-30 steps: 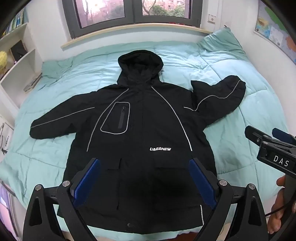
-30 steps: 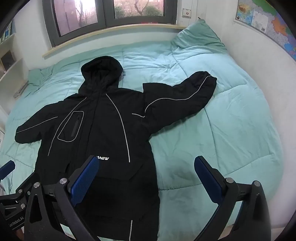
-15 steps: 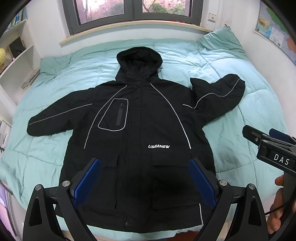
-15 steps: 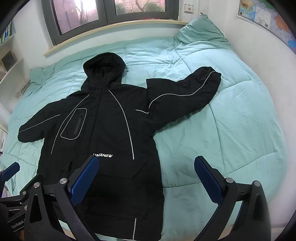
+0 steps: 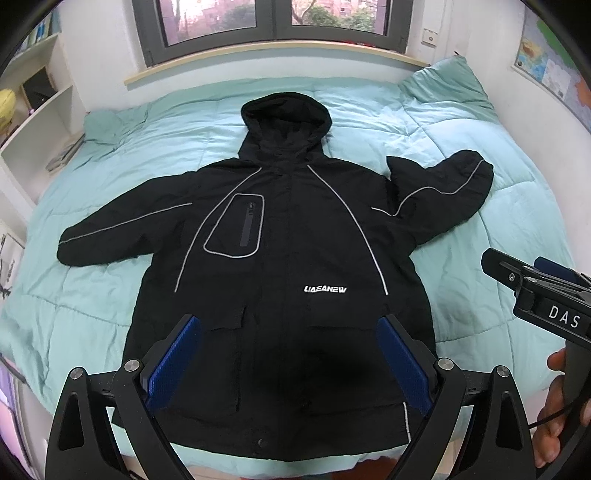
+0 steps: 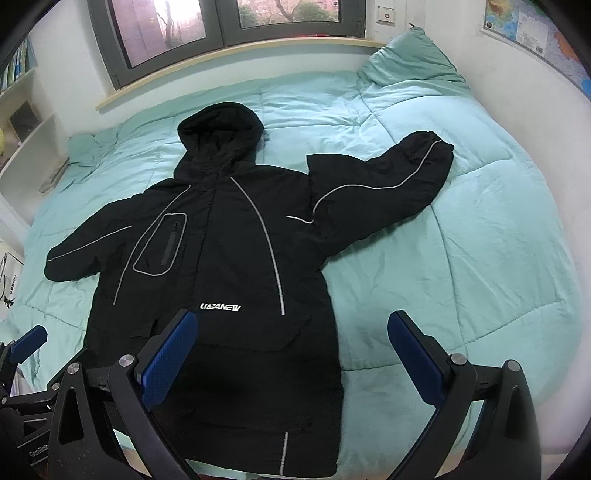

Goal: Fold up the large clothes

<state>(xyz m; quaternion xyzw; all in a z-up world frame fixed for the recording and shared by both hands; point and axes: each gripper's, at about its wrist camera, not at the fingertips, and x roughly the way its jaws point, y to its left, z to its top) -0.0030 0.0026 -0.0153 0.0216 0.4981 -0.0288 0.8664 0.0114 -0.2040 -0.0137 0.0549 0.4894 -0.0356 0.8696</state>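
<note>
A large black hooded jacket (image 5: 284, 266) with grey piping lies face up and spread flat on the bed, hood toward the window and both sleeves out to the sides. It also shows in the right wrist view (image 6: 229, 266). My left gripper (image 5: 288, 362) is open and empty, held above the jacket's lower hem. My right gripper (image 6: 295, 362) is open and empty, above the jacket's lower right edge and the duvet. The right gripper also appears at the right edge of the left wrist view (image 5: 535, 291).
A teal duvet (image 6: 461, 258) covers the bed. A pillow (image 6: 410, 59) lies at the far right corner. A window sill (image 5: 277, 55) runs behind the bed. White shelves (image 5: 33, 122) stand on the left and a wall with a map (image 6: 535, 29) on the right.
Both grippers have drawn back and risen slightly, so the jacket sits a little lower and more fully in view. The jacket has not moved. Both grippers stay open.
</note>
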